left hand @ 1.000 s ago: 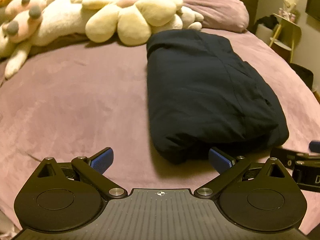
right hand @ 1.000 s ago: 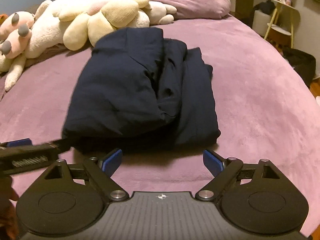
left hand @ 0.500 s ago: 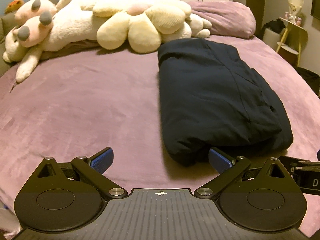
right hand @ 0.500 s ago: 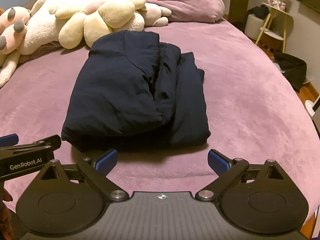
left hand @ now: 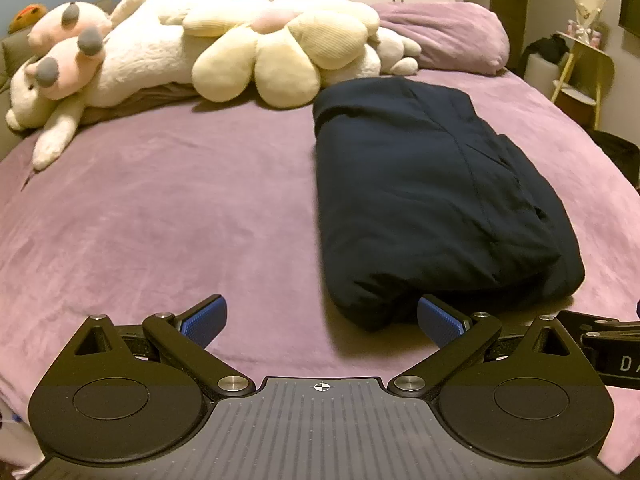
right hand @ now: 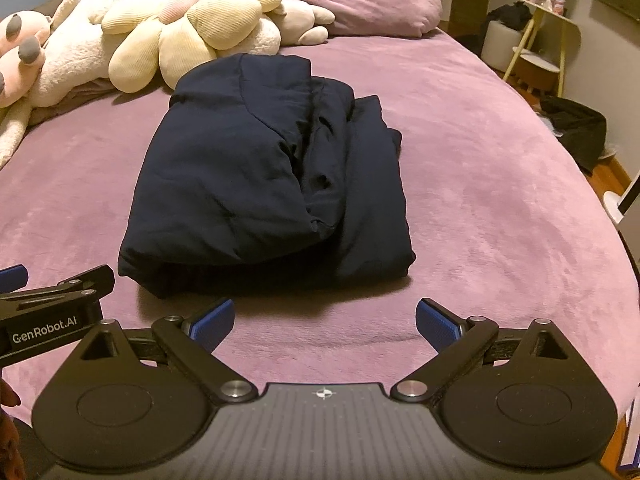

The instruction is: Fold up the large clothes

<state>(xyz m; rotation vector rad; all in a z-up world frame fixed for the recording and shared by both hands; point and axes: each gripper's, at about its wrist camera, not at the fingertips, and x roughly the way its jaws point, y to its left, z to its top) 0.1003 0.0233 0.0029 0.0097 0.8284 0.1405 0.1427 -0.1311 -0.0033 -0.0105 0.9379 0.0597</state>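
A dark navy garment (right hand: 256, 184) is seen folded into a thick, roughly oblong bundle on the purple bed (right hand: 500, 184), lying lengthwise toward the headboard. In the right wrist view a smooth upper layer is laid over the left part, while crumpled folds and a narrower flap are exposed along the right side. In the left wrist view the garment (left hand: 424, 192) is shown as a smoother surface crossed by a seam, with its near end rounded and puffy.

The left gripper (left hand: 320, 320) is held with its blue pads (left hand: 204, 320) spread wide, nothing between them; the right-hand pad is placed just before the near end of the bundle, though contact cannot be judged. The right gripper (right hand: 324, 320) is likewise spread wide and empty, kept just short of the bundle's near edge over bare cover.

Beyond the garment, cream and pink plush toys (left hand: 168, 52) are piled at the head of the bed, with a flower-shaped cushion (left hand: 288, 56) close to the garment's far end and a purple pillow (left hand: 444, 40) beside it. A yellow side table (right hand: 540, 40) and a dark bag (right hand: 580, 128) are seen off the bed's right edge.

The inner folds are lost in the dark fabric, and each gripper is shown only partly at the edge of the other's view.
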